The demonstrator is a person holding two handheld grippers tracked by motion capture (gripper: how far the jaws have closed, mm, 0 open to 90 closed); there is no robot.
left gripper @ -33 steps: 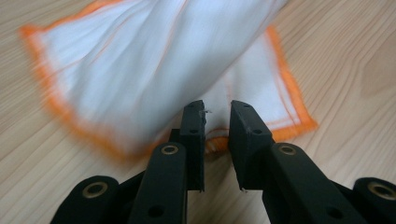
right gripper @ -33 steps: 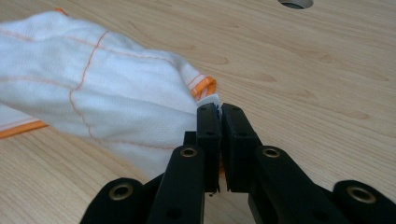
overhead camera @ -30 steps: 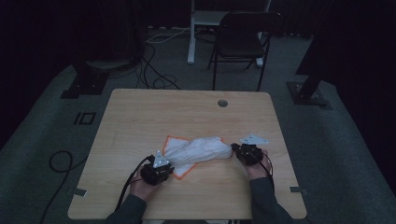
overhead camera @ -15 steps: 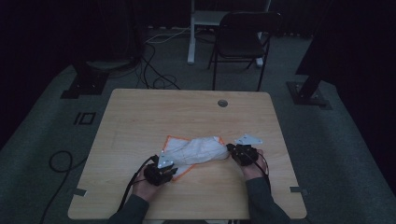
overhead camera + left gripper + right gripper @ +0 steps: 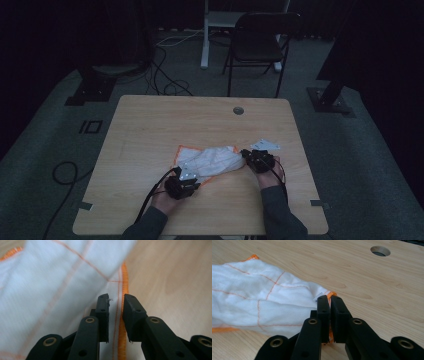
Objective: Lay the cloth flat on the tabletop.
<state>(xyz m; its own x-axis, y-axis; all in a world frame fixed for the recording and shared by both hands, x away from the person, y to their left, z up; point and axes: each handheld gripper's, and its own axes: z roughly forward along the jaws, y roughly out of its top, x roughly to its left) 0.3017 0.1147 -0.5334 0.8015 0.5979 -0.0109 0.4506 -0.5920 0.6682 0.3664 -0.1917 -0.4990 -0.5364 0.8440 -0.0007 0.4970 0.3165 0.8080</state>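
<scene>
Cloth (image 5: 212,160) lies bunched mid-table (image 5: 150,125). R gripper (image 5: 329,298) clamps its corner. L gripper (image 5: 116,302) jaws, just closing, straddle orange hem w/ narrow gap: seat hem fully before pinching.

The high view is dim and murky; both gripper views are bright, slightly soft.

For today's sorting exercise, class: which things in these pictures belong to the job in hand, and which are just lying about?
In the job:
- white cloth with orange hem
- right gripper, fingers shut on the cloth's corner
- left gripper, fingers apart astride the cloth's hem
- wooden table under the cloth

Lying about:
- folding chair
- floor cables
- stand bases
</scene>
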